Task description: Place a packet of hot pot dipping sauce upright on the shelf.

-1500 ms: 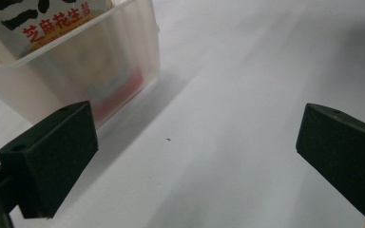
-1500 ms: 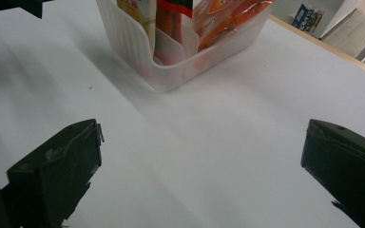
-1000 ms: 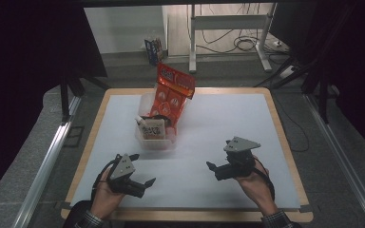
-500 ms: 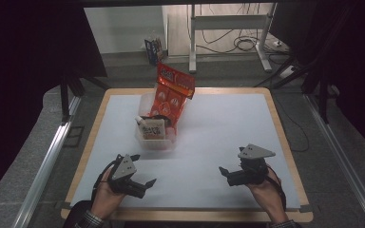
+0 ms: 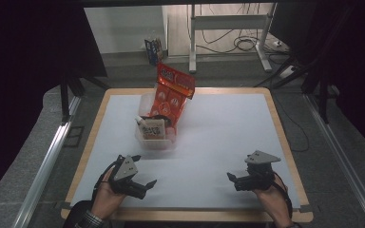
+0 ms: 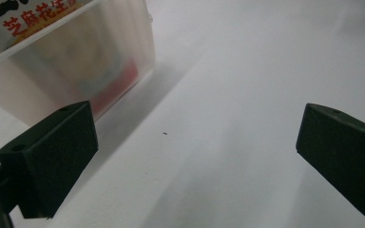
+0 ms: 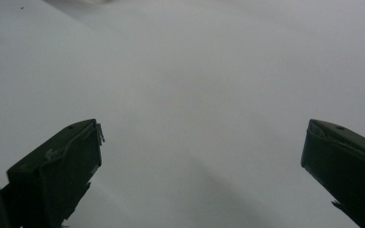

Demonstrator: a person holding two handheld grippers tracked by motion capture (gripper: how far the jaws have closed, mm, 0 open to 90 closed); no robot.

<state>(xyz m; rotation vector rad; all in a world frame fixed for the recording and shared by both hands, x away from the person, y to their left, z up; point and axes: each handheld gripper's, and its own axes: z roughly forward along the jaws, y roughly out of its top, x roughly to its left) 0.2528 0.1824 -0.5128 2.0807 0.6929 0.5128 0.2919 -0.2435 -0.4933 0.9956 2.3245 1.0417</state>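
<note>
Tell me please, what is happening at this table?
A person sits at the table with the left gripper and the right gripper low near the front edge, both with jaws open and holding nothing. Further back, a clear plastic bin holds a red snack bag standing up and a small white packet. Neither gripper touches the bin.

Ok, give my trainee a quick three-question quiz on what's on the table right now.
1. True or false: the left gripper holds the red snack bag.
2. What holds the beige packet: A) the clear plastic bin, B) a metal tray, C) the bare table top?
3. How do the right gripper's jaws stand?

Key: 1. False, its jaws are apart with nothing between them. 2. A. 3. Open, over the white table.
</note>
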